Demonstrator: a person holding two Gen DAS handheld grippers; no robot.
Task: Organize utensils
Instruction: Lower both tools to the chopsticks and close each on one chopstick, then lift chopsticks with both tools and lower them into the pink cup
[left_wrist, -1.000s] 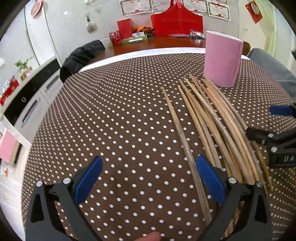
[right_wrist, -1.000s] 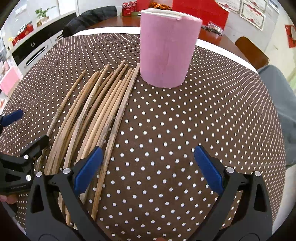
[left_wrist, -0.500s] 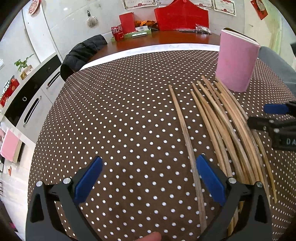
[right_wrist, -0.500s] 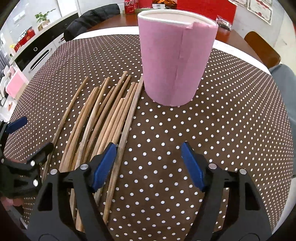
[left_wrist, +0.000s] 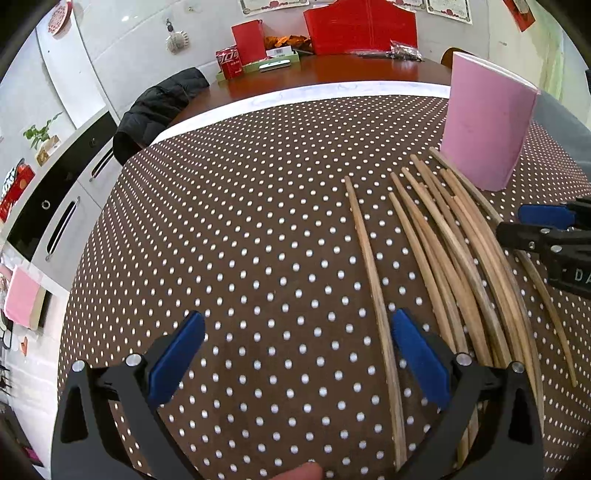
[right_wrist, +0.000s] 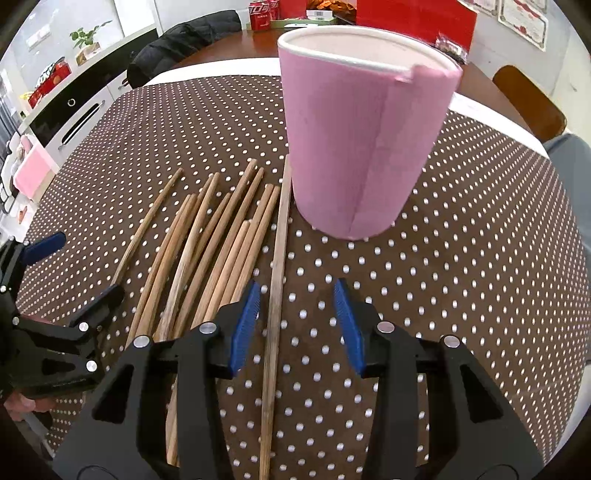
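From the left wrist cam, the left gripper hangs with its jaws spread wide over the brown polka-dot tablecloth holding nothing, one loose chopstick lying just inside its right blue pad and the rest of the chopsticks fanned out to the right, running up toward the pink cup. Over on the right wrist cam, the right gripper has just been closing in, and the rightmost chopstick sits between its blue pads, but they aren't pinching it yet, so it's gripping nothing. The bundle of chopsticks lies just left of it, and the pink cup stands upright right beside the far tips.
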